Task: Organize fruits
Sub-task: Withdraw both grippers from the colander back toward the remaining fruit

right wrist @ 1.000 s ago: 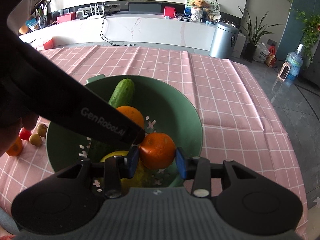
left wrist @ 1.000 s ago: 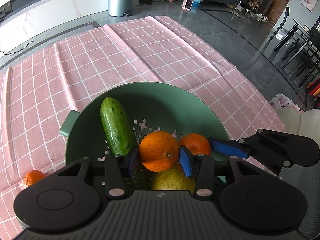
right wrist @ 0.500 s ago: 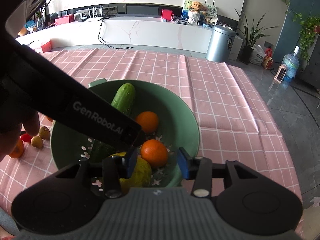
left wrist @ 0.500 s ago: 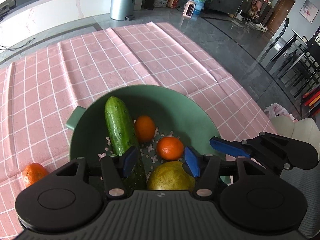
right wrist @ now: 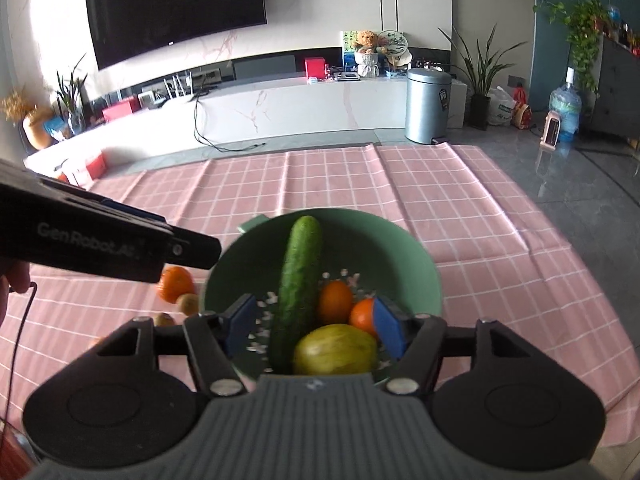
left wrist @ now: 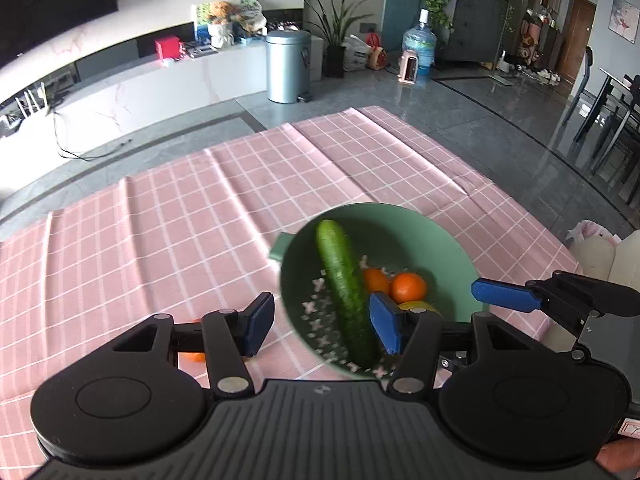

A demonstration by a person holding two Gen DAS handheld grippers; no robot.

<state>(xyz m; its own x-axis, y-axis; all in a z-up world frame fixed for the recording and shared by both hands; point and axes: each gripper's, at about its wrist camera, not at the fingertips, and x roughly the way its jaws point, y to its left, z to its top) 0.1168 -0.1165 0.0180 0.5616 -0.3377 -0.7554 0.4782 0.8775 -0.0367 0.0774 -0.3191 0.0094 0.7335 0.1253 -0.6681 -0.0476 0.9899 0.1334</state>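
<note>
A green colander bowl (right wrist: 400, 240) stands on the pink checked cloth. In it lie a long cucumber (right wrist: 300, 280), two oranges (right wrist: 335, 300) (right wrist: 362, 316) and a yellow-green fruit (right wrist: 336, 350). My right gripper (right wrist: 315, 326) hovers above the bowl's near side. Its jaws are opening and its pads touch nothing. My left gripper (left wrist: 322, 322) is open and empty, raised over the bowl's (left wrist: 400, 216) left edge and the cloth. The cucumber (left wrist: 344, 280) and an orange (left wrist: 408, 288) show past its right finger.
Left of the bowl on the cloth lie another orange (right wrist: 174, 284) and two small brown kiwis (right wrist: 188, 304) (right wrist: 164, 319). The left gripper's body (right wrist: 120, 240) crosses the right wrist view's left side. The cloth beyond the bowl runs to the table's far edge.
Both grippers let go of their oranges, which now lie in the bowl. Both opened wider, rose and pulled back; the left one also swung to the left of the bowl.
</note>
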